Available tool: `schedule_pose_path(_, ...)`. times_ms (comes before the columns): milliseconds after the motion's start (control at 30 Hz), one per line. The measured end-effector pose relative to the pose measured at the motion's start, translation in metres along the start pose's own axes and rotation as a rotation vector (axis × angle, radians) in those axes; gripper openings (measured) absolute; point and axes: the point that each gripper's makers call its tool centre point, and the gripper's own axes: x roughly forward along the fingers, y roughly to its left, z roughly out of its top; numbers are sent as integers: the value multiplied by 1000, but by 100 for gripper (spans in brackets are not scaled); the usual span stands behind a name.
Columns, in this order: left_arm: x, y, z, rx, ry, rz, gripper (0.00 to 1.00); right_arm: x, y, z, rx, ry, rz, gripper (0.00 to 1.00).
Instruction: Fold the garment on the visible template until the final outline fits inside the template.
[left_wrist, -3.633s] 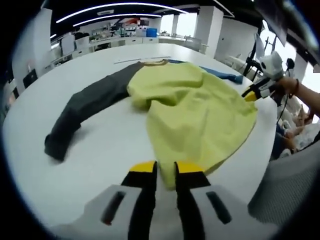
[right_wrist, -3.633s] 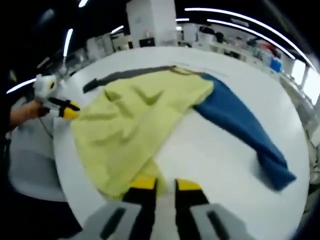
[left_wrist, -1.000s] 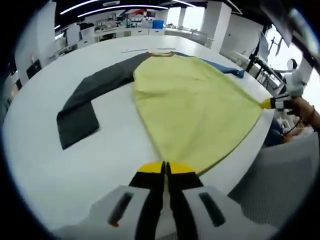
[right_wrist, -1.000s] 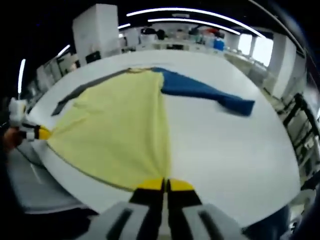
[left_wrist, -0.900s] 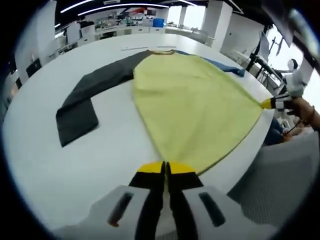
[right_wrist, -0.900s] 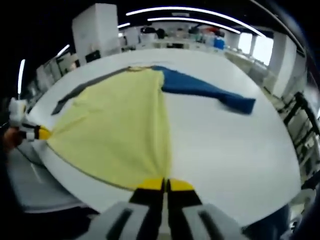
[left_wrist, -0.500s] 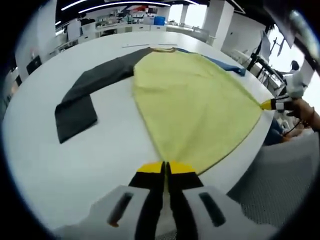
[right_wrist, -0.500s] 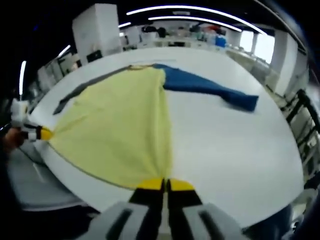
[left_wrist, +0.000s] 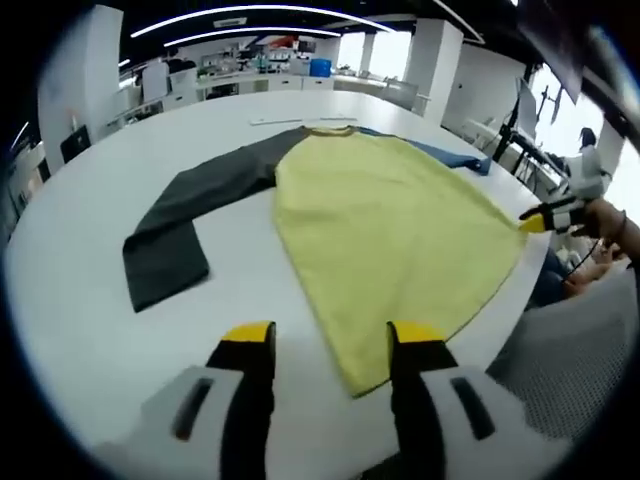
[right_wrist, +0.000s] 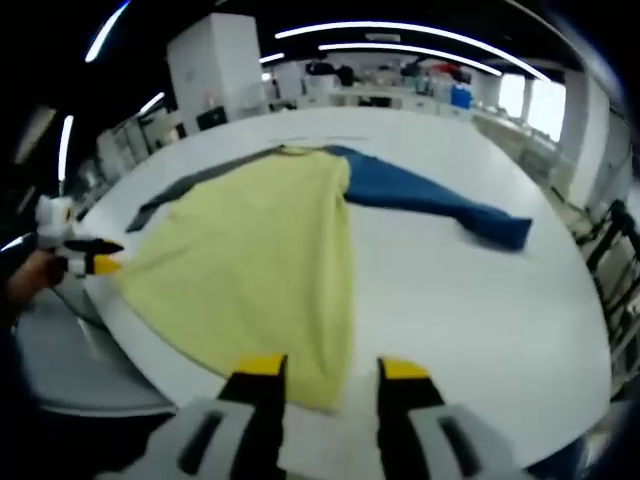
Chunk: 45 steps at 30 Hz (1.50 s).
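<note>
1. Two tools, both with jaws parted and gripping nothing: the left tool (left_wrist: 330, 345) and the right tool (right_wrist: 325, 372) each hover just short of a hem corner of the shirt (left_wrist: 385, 225).
2. Straight ahead of both tools, the shirt lies flat on the white bench (left_wrist: 90, 330), yellow body spread wide with its collar at the far end.
3. Off to the left of the left tool, the dark sleeve (left_wrist: 190, 215) stretches out and bends near its cuff; ahead and right of the right tool, the blue sleeve (right_wrist: 435, 200) trails away from the body.
4. No template outline can be made out on the bench, so I cannot tell how the shirt sits against it.
5. Judging from this, the spreading looks done and the folding is not yet begun.
6. To fold well, each tool should probably take a sleeve near the cuff, lay it across the yellow body, and keep the cloth low so the smoothed body does not drag.
7. Closing on one layer only would likely avoid bunching.
8. No box, bin or other container can be made out near the shirt.
</note>
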Motion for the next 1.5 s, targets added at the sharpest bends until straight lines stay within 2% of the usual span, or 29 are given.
schedule_pose_path(200, -1, -2, 11, 6, -49, -33, 62, 2, 3, 12, -35, -23, 44, 58)
schedule_pose_path(300, -1, -3, 16, 3, -71, -48, 71, 4, 3, 15, -53, -29, 52, 65)
schedule_pose_path(400, -1, -7, 25, -7, -103, -65, 78, 6, 3, 23, -66, -52, 62, 67)
schedule_pose_path(567, -1, -8, 30, 13, -110, -63, 89, 10, 2, 40, -98, -91, 81, 72)
schedule_pose_path(733, -2, -11, 37, -10, -137, -83, 97, 18, -1, 53, -131, -98, 94, 74)
schedule_pose_path(900, -4, -13, 44, -10, -150, -84, 99, 26, -8, 76, -158, -107, 112, 76)
schedule_pose_path(1133, -3, -9, 43, -2, -144, -71, 99, 40, -19, 108, -182, -135, 126, 73)
schedule_pose_path(1333, -3, -6, 44, -4, -133, -49, 96, 53, -34, 128, -189, -154, 105, 64)
schedule_pose_path(1500, -4, -4, 47, -14, -145, -37, 95, 66, -39, 137, -205, -153, 100, 59)
